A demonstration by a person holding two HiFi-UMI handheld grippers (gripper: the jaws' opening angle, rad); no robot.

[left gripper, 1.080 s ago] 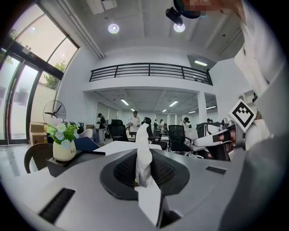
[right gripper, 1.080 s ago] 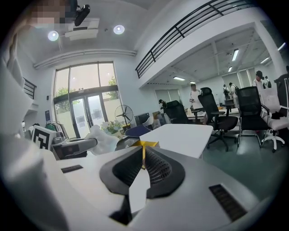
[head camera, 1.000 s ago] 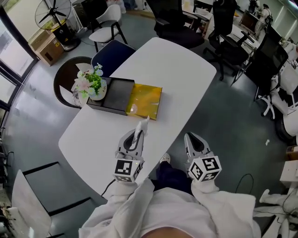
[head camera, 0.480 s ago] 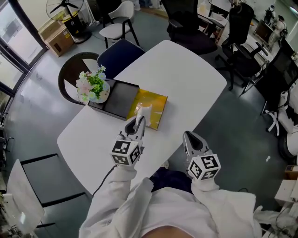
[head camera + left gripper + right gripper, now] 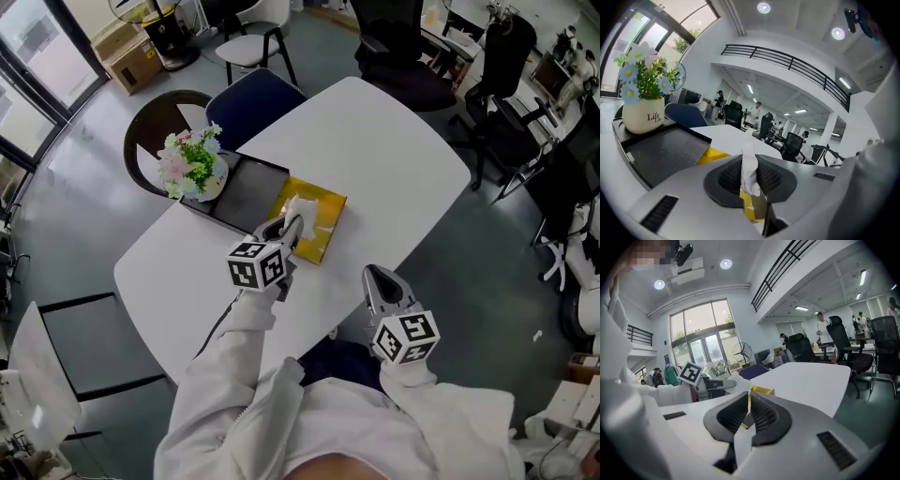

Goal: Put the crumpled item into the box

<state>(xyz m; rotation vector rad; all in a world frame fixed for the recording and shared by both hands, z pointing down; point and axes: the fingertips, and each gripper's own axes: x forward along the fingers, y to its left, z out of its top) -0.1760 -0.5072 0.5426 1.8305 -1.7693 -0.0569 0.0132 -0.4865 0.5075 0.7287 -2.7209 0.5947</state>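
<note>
- A white table stood in an office among chairs.
- The vase read "Life".
- The left gripper pinched the crumpled tissue; the right gripper sat closed, empty.

The right gripper, jaws together and empty, faces the yellow box on the white table, with the left gripper to its left.

The worktop is smooth, white and faintly sheeny. The box shows a glossy yellow inside. The dark tray touching it looks matt and finely grained. The crumpled item is soft white tissue paper. The left gripper has matt grey plastic shells and black ribbed pads. The vase is glazed cream ceramic.
</note>
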